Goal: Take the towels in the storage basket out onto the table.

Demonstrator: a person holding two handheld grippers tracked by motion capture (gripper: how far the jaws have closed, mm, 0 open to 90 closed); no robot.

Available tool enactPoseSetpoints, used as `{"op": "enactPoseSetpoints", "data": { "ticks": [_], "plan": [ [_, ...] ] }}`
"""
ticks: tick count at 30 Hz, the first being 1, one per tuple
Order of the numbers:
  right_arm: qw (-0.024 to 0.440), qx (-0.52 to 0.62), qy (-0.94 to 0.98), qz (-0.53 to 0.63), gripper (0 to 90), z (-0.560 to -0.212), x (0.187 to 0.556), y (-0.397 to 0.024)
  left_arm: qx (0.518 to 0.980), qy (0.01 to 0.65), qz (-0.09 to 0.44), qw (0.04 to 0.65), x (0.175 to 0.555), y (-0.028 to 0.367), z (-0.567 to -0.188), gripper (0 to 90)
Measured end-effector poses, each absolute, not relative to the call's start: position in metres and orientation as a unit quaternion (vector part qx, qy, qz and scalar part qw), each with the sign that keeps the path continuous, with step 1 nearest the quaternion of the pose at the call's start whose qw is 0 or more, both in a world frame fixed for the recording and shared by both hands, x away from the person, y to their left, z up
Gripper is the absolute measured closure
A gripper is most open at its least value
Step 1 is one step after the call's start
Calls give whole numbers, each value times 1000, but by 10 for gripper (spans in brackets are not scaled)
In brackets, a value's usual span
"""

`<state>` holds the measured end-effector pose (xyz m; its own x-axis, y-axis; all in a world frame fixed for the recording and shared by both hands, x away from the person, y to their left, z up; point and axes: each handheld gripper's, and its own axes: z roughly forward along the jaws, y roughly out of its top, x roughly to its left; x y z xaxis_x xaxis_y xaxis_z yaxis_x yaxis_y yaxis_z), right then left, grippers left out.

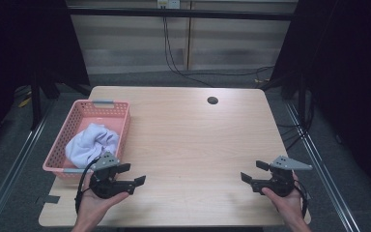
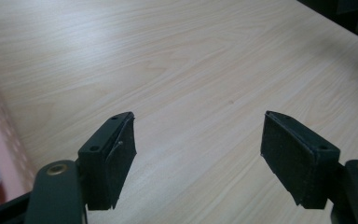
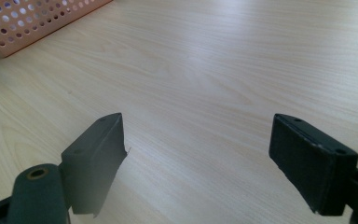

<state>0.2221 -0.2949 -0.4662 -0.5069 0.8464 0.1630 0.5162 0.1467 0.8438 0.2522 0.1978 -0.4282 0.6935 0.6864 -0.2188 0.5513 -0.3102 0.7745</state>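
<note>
In the high view, a light wooden desk [image 1: 188,145] is seen with a pink perforated basket [image 1: 77,121] standing at its left edge, and a crumpled white cloth [image 1: 92,142] is lodged inside that basket, toward its near end. The left hand-held gripper [image 1: 134,175] is held just beside the basket's near right corner, its jaws spread wide and pointed toward the middle of the desk, with nothing between them. The right hand-held gripper [image 1: 250,173] is held near the desk's right front corner, well apart from the basket, its jaws likewise spread and pointed inward toward the left one. A round dark hole [image 1: 212,100] is noted near the far edge of the desk. In the left gripper view, the two black jaws are shown wide apart over bare wood grain, and a strip of the pink basket is caught at the left border. In the right gripper view, the jaws are again seen standing wide with nothing gripped, and the basket's perforated wall is seen at the upper left, well apart from them.
</note>
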Motion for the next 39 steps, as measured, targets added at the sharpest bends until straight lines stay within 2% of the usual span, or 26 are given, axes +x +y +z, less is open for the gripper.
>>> {"op": "enactPoseSetpoints", "data": {
  "ticks": [4,5,8,15,24,33,39],
  "plan": [
    [174,461,736,464,188,-467,223,-294,808,387,88,435,254,205,-425,246],
    [172,460,737,464,188,-467,224,-294,808,390,87,433,257,209,-423,218],
    [171,459,739,463,183,-467,224,-294,810,392,95,426,262,222,-415,257],
    [166,461,739,462,180,-468,224,-294,815,387,118,414,271,239,-397,245],
    [155,464,741,461,167,-469,225,-294,787,440,142,409,307,286,-379,189],
    [144,461,747,457,157,-470,226,-290,784,483,142,363,345,325,-386,169],
    [142,461,751,451,157,-471,227,-290,789,503,130,328,363,349,-406,170]
  ]
}}
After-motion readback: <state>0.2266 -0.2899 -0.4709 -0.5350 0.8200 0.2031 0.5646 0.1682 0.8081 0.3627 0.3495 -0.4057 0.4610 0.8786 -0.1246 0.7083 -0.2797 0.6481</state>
